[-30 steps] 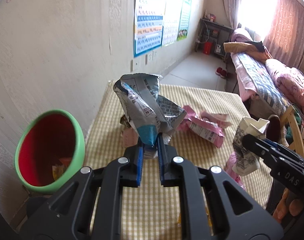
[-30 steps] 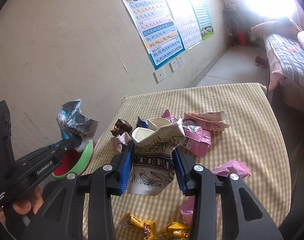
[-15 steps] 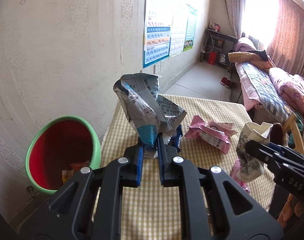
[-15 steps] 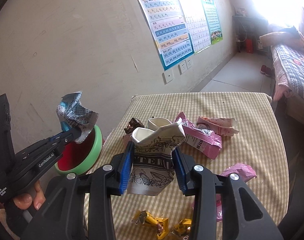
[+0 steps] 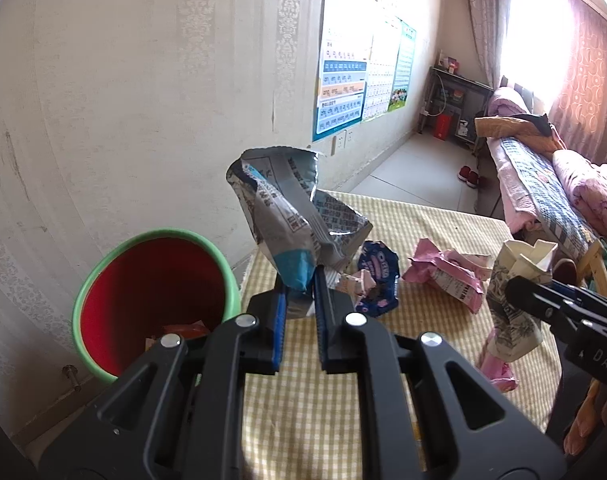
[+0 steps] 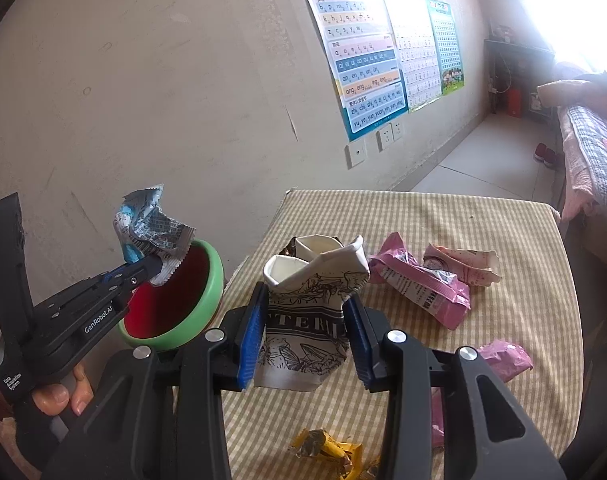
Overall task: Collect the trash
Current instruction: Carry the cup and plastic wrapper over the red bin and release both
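My left gripper (image 5: 298,300) is shut on a crumpled silver and blue snack wrapper (image 5: 287,216), held up just right of a green bin with a red inside (image 5: 143,300). From the right wrist view that wrapper (image 6: 149,228) hangs over the bin's rim (image 6: 211,280). My right gripper (image 6: 305,336) is shut on a crushed white paper cup with black print (image 6: 307,312), raised above the checked tablecloth (image 6: 443,216). The same cup (image 5: 515,300) shows at the right of the left wrist view.
Pink wrappers (image 6: 423,280) and a blue cookie wrapper (image 5: 377,280) lie on the table, with yellow candy wrappers (image 6: 327,448) at the near edge. A few scraps lie in the bin. The wall runs along the left; a bed (image 5: 543,184) stands at the right.
Both grippers have drawn back and risen slightly with their loads. The green bin now sits closer to the left gripper, and the wrapper has shifted toward its opening.
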Tool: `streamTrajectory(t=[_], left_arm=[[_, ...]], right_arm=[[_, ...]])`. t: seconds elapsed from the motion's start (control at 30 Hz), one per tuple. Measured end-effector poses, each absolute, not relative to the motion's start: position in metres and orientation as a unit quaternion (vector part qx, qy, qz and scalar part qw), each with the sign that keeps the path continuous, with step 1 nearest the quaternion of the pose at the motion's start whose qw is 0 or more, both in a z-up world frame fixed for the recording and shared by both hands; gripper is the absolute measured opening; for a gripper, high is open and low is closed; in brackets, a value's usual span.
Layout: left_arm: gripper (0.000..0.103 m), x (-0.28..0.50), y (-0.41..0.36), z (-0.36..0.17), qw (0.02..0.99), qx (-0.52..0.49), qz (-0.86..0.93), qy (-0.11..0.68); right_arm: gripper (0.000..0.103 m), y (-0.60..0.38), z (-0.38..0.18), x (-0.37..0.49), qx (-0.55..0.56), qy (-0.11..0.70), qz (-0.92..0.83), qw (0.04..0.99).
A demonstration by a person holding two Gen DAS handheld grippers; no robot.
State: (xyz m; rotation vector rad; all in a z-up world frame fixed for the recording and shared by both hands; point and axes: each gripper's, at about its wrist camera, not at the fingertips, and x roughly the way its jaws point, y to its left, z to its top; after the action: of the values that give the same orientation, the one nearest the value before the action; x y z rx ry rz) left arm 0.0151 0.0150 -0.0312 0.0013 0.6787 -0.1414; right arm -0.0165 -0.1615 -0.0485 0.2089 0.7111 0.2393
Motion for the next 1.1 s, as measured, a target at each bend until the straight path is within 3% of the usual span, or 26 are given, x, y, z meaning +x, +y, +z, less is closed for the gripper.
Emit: streamTrajectory(t=[1.1], left_arm=[[0.012, 0.037, 0.088, -0.058, 0.929, -0.021, -0.009, 0.369]], right_arm=[[0.037, -0.075, -0.058, 0.036, 0.059, 0.377, 0.192, 0.904]])
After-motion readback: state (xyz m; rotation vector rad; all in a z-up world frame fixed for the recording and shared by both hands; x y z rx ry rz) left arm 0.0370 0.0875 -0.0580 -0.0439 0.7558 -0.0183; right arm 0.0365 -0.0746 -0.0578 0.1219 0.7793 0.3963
